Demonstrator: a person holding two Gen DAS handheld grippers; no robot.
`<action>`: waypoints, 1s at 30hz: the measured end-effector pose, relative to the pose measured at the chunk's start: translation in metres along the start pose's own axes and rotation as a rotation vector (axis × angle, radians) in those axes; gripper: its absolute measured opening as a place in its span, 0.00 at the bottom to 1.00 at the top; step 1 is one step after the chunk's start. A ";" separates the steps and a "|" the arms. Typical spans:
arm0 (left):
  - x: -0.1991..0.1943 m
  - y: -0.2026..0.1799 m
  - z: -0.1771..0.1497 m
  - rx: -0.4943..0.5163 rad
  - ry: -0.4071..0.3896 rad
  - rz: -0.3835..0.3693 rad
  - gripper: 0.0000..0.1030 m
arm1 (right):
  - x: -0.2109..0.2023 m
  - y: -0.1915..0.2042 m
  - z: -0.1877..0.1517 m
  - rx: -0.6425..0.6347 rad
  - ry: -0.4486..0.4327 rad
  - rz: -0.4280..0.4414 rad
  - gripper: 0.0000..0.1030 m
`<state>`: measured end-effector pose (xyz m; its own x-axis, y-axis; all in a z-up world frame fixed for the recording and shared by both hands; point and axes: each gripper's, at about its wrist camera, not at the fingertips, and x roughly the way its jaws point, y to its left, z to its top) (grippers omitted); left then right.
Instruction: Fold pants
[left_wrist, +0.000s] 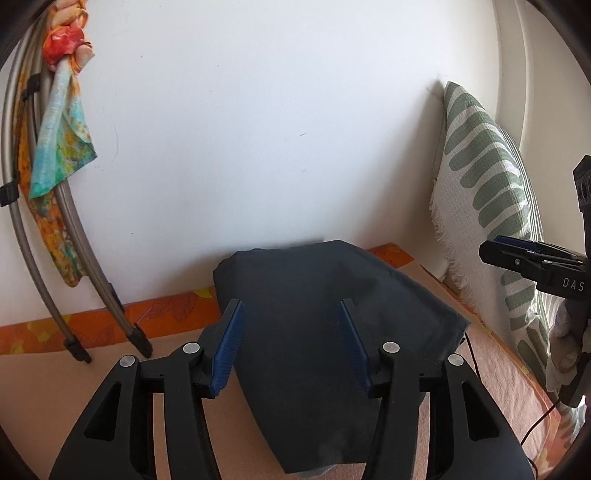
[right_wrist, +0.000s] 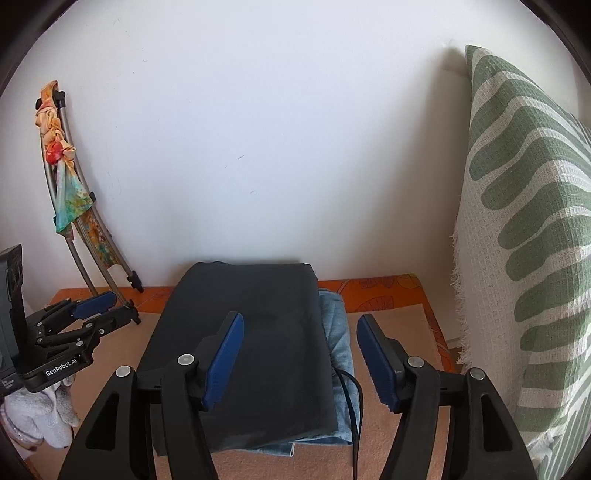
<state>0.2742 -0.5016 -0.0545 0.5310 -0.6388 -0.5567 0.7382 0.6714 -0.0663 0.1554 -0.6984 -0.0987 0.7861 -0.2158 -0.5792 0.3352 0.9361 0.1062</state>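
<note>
- A colourful scarf (right_wrist: 62, 184) is hanging knotted on bent grey metal tubes (left_wrist: 74, 266) that are leaning against the white wall (right_wrist: 240, 129) at the far left.
- The left gripper (left_wrist: 291, 345) is hovering over the near part of the folded dark pants (left_wrist: 317, 325), its blue pads (left_wrist: 229, 347) standing wide apart and holding nothing.
- The dark pants are lying folded into a neat block on the peach-coloured surface (right_wrist: 399, 369) with an orange patterned border (right_wrist: 376, 291), their far edge sitting against the wall.
- A light blue denim garment (right_wrist: 338, 332) is peeking out from under the pants on the right side, with a thin black cord (right_wrist: 356, 417) running across it.
- The right gripper (right_wrist: 301, 358) is hovering with its jaws spread, one pad over the pants and the other beside the denim, gripping nothing.
- A green-and-white patterned pillow (right_wrist: 524, 240) is standing upright against the wall at the far right.
</note>
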 end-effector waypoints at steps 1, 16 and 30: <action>-0.015 -0.002 -0.001 0.003 -0.012 -0.001 0.54 | -0.012 0.007 -0.003 -0.006 -0.014 -0.001 0.69; -0.198 -0.016 -0.043 -0.018 -0.108 0.069 0.77 | -0.176 0.114 -0.063 -0.066 -0.120 0.033 0.87; -0.278 0.006 -0.086 -0.046 -0.129 0.117 0.78 | -0.244 0.193 -0.119 -0.123 -0.171 0.041 1.00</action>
<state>0.0951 -0.2873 0.0288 0.6632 -0.5967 -0.4518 0.6500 0.7584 -0.0474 -0.0332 -0.4325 -0.0330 0.8779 -0.2113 -0.4298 0.2437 0.9696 0.0211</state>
